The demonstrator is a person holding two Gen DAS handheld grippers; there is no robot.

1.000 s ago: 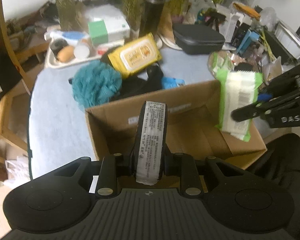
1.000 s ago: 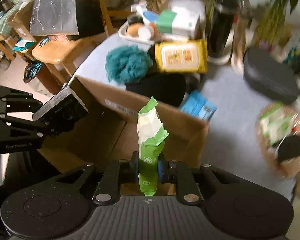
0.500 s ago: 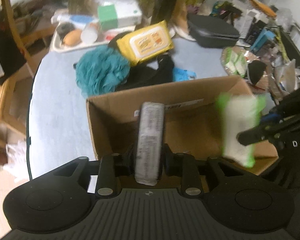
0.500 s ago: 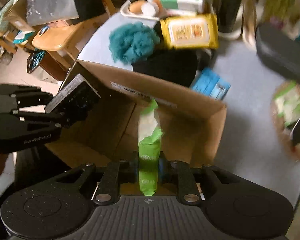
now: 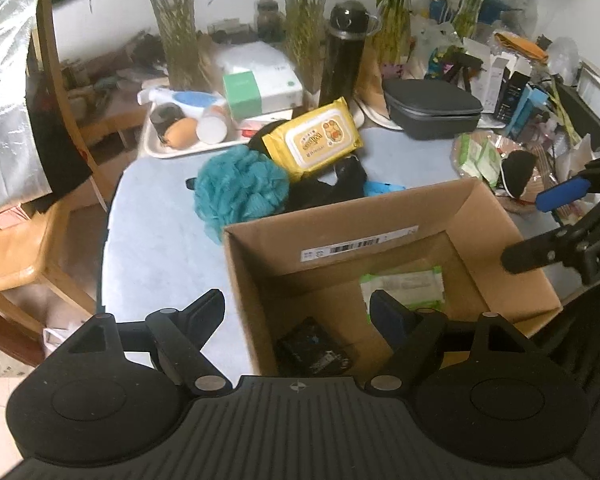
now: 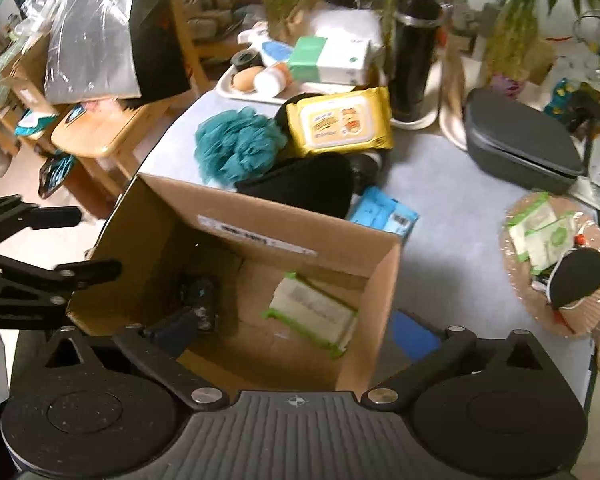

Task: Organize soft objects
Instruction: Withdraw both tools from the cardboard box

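Both grippers empty above the open brown cardboard box (image 5: 500, 248).
We see the left gripper (image 5: 300, 312) and right gripper (image 6: 296, 330) spread wide, jaws just opened; the green-edged white tissue pack (image 6: 312, 312) and black packet (image 5: 314, 354) lie on the box floor.
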